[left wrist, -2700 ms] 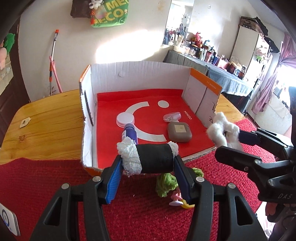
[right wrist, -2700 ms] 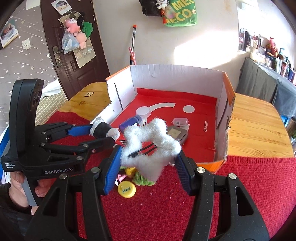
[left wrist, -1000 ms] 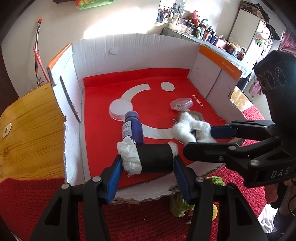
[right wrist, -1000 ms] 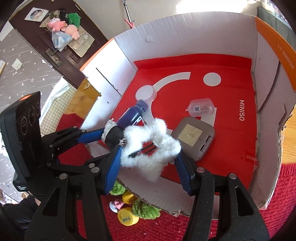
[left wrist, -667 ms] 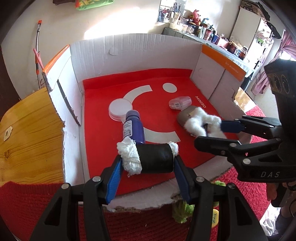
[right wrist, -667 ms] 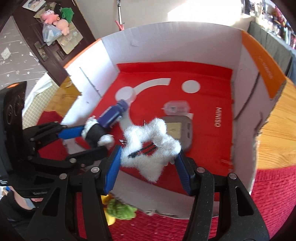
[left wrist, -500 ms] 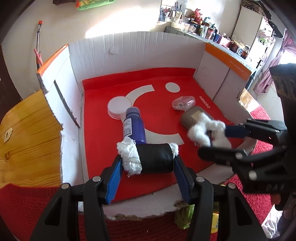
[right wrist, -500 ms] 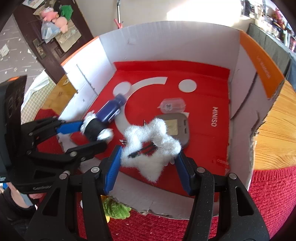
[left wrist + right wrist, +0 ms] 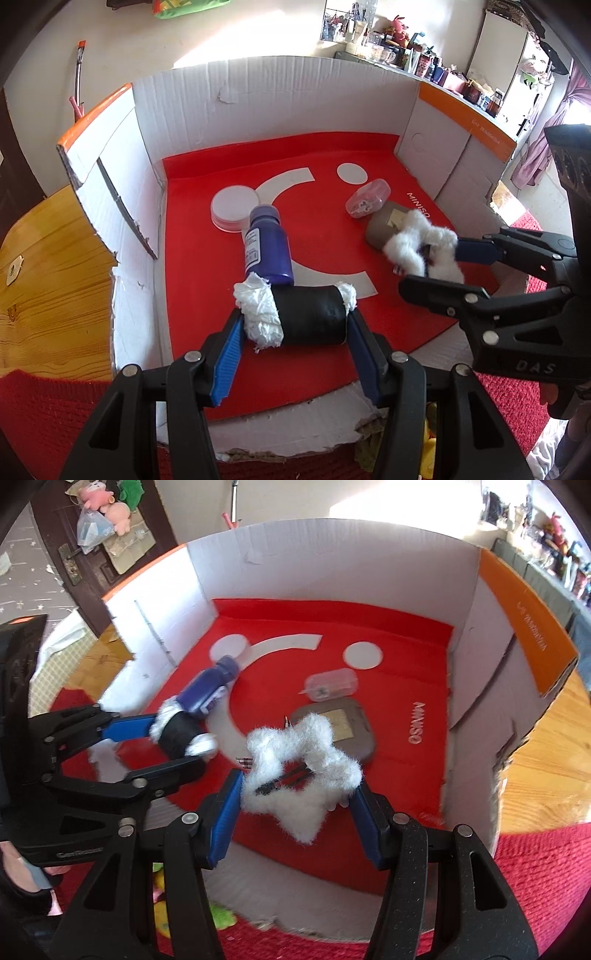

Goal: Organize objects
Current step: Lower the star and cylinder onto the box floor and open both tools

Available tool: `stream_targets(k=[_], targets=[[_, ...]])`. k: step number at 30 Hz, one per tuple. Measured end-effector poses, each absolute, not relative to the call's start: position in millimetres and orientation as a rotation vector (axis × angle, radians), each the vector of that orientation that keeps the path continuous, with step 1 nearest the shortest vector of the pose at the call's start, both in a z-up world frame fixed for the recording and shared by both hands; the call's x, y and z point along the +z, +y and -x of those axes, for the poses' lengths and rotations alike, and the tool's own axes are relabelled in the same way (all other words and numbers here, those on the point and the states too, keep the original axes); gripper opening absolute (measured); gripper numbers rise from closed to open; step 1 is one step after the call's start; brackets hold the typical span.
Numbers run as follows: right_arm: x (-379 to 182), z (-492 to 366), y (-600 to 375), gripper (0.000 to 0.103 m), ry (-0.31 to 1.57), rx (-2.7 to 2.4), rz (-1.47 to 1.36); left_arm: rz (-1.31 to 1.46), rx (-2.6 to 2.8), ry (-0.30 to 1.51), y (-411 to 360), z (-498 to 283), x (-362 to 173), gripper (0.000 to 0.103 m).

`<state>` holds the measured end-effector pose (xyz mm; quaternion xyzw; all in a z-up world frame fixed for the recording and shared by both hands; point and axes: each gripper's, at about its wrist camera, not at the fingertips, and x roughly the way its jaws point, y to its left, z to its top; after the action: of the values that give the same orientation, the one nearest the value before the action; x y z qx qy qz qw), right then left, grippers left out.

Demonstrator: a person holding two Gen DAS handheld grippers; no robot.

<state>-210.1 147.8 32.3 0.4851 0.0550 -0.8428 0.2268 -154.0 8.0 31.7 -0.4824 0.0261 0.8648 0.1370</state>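
Both tools hang over the cardboard box (image 9: 280, 110). My left gripper (image 9: 295, 325) clamps the black roll (image 9: 306, 314); my right gripper (image 9: 299, 786) pinches the fluffy star clip (image 9: 303, 764). I'd lower each onto bare red floor, clear of the blue bottle (image 9: 266, 247) and grey case (image 9: 347, 727), before letting go.

Bright window sunlight, blown-out glare on the back wall, fisheye-bent dark edges, slight motion blur.

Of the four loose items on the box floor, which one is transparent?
The small clear case beside the grey-brown pouch; the blue bottle and white lid are opaque.
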Motion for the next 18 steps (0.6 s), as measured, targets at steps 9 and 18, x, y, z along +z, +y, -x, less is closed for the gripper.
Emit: stream_targets(k=[9,18], targets=[[29.0,208.6,143.1,0.054,0.181,-2.312,-1.327,1.389,2.519,0.082,9.0,154.1,30.0,0.057],[29.2,211.3,143.5,0.055,0.152,-2.31,-1.321,1.388,2.521,0.079,9.4,154.8,29.7,0.057]])
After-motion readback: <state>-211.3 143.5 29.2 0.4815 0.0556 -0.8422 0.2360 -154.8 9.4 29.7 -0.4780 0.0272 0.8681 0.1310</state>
